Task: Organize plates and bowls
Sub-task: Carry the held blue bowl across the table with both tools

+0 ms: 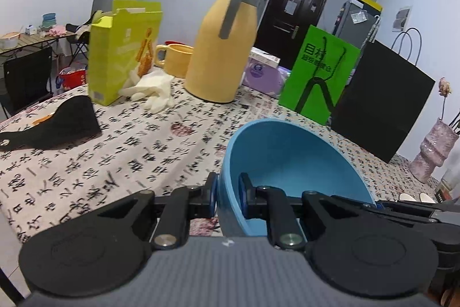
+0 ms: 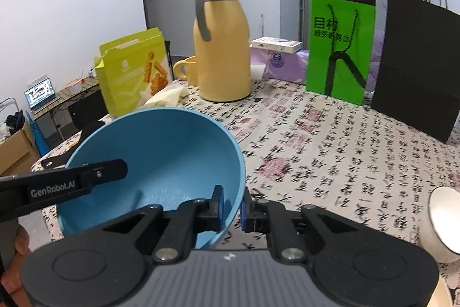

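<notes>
A blue bowl [image 1: 290,160] hangs tilted over the patterned tablecloth [image 1: 115,151], held by both grippers at once. My left gripper [image 1: 228,197] is shut on its left rim, one pad outside and one inside. In the right wrist view the same blue bowl [image 2: 161,157] fills the lower left. My right gripper [image 2: 233,206] is shut on its right rim. The left gripper's finger [image 2: 86,177] reaches in from the left edge of that view, with part of a hand below it. A white bowl [image 2: 442,220] shows at the right edge.
A yellow thermos jug [image 1: 221,48], yellow mug [image 1: 175,56], lime box [image 1: 120,48], white gloves [image 1: 149,91], green bag [image 1: 319,76] and black bag [image 1: 382,102] stand along the table's far side. A black flat tool [image 1: 63,123] lies left. A pink vase [image 1: 434,151] stands right.
</notes>
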Action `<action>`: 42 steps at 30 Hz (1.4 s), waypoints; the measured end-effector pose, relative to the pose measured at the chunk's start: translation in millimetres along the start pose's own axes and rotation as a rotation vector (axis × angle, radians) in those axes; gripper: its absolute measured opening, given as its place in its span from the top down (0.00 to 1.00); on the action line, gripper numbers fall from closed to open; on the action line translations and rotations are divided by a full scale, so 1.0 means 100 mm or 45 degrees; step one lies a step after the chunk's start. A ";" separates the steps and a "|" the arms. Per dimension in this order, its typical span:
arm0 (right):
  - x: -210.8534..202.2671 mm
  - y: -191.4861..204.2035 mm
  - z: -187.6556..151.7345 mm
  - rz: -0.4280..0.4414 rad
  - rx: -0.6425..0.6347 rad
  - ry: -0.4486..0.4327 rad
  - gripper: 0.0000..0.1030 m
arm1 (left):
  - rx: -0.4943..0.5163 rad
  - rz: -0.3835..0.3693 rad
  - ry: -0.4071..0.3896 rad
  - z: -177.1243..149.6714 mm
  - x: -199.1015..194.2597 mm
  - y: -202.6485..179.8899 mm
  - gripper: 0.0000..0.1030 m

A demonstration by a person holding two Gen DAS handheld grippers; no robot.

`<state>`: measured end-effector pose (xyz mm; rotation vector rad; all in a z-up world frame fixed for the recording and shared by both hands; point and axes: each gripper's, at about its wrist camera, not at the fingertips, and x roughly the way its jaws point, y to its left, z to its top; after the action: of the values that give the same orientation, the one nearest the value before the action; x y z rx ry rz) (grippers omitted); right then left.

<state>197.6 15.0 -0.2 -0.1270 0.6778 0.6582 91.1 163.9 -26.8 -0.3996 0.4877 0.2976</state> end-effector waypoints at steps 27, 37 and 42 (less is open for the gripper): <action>0.41 0.50 -0.14 0.043 -0.036 0.118 0.89 | -0.081 0.084 0.091 -0.17 0.09 0.60 0.85; 0.47 0.55 -0.21 0.019 -0.066 0.137 0.89 | -0.089 0.088 0.123 -0.24 0.14 0.65 0.85; 0.49 0.53 -0.23 0.017 -0.058 0.154 0.89 | -0.085 0.089 0.139 -0.27 0.17 0.64 0.85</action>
<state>182.1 75.3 -43.6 -0.2059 0.7810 0.6827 71.2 211.5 -76.4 -0.4660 0.6006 0.3617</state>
